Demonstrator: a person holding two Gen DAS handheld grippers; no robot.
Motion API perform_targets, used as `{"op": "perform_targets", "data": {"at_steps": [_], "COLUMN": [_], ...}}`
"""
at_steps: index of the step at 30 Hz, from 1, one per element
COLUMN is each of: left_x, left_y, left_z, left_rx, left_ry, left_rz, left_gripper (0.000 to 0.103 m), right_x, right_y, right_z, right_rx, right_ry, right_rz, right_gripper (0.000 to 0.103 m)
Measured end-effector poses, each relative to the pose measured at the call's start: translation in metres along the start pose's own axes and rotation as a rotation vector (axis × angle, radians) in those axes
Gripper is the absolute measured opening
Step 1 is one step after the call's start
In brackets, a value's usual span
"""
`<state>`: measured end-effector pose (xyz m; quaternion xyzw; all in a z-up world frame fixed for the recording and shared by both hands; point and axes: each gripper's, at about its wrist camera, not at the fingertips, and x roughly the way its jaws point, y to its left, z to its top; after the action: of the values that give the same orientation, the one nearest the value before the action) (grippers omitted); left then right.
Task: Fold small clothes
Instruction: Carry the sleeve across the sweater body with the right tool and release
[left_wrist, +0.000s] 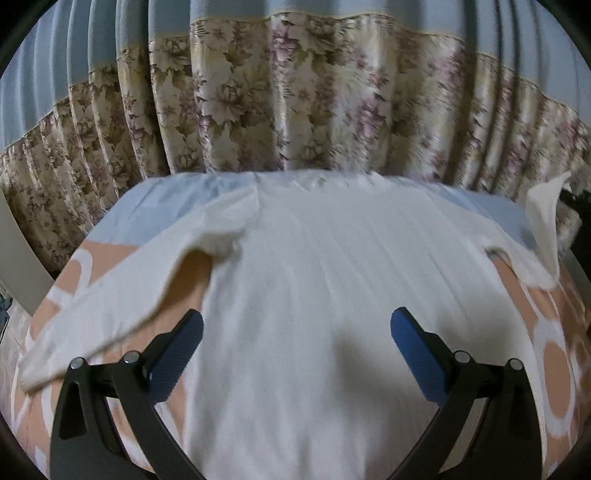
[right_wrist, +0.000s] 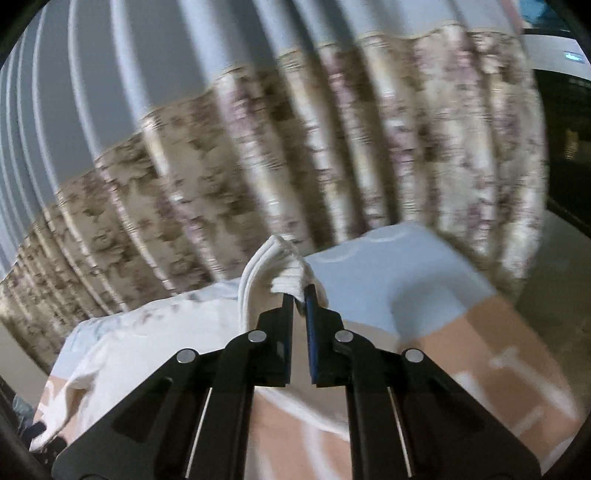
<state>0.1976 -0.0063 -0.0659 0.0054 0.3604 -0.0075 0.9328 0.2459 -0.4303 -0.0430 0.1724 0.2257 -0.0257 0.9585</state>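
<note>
A white long-sleeved top (left_wrist: 314, 266) lies flat on a peach, white and pale blue bed sheet (left_wrist: 147, 206). Its left sleeve (left_wrist: 110, 295) runs out to the lower left. My left gripper (left_wrist: 295, 325) is open and empty, just above the body of the top. The right sleeve (left_wrist: 543, 218) is lifted at the far right. My right gripper (right_wrist: 300, 293) is shut on that sleeve's ribbed cuff (right_wrist: 280, 266) and holds it up above the bed. The rest of the top (right_wrist: 155, 339) spreads to the left in the right wrist view.
A floral and blue curtain (left_wrist: 295, 92) hangs close behind the bed's far edge; it also shows in the right wrist view (right_wrist: 258, 147). The bed corner (right_wrist: 424, 258) drops to the floor (right_wrist: 554, 288) on the right. A pale panel (left_wrist: 18, 251) stands at the left.
</note>
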Motion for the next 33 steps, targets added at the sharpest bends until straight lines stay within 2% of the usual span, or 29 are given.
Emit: {"op": "perform_targets", "data": {"at_steps": [7,14,22,28,29,30,31,32,33], "left_x": [0.053,0.095,0.113,0.116,0.118,0.119,0.119,0.118,0.119], "left_y": [0.044,0.094,0.159,0.163,0.162,0.16,0.156,0.153,0.149], "left_z": [0.045,0.067,0.064,0.057,0.057,0.057,0.055,0.055,0.054], "left_rx": [-0.003,-0.028,-0.098,-0.088,-0.095,-0.103,-0.101,-0.094,-0.087], "left_ry": [-0.016,0.031,0.084,0.096,0.104,0.112,0.116,0.117,0.119], "left_rz": [0.087,0.1,0.137,0.139,0.133,0.121,0.114,0.112,0.107], "left_gripper": [0.101,0.101,0.101,0.101,0.101,0.101,0.101,0.101,0.101], "right_x": [0.036,0.076,0.125,0.131,0.134,0.133,0.129,0.123,0.116], "right_y": [0.09,0.174,0.279,0.334,0.342,0.343,0.342,0.338,0.33], "right_z": [-0.02,-0.039,-0.09,-0.124,-0.128,-0.13,-0.129,-0.127,-0.122], "right_rx": [-0.056,-0.114,-0.204,-0.241,-0.259,-0.267,-0.271,-0.268,-0.265], "right_ry": [0.038,0.101,0.241,0.306,0.332,0.339,0.326,0.297,0.261], "right_rz": [0.124,0.254,0.408,0.509,0.513,0.506,0.501,0.489,0.471], "right_gripper": [0.007,0.006,0.005,0.006,0.011,0.033,0.049,0.072,0.074]}}
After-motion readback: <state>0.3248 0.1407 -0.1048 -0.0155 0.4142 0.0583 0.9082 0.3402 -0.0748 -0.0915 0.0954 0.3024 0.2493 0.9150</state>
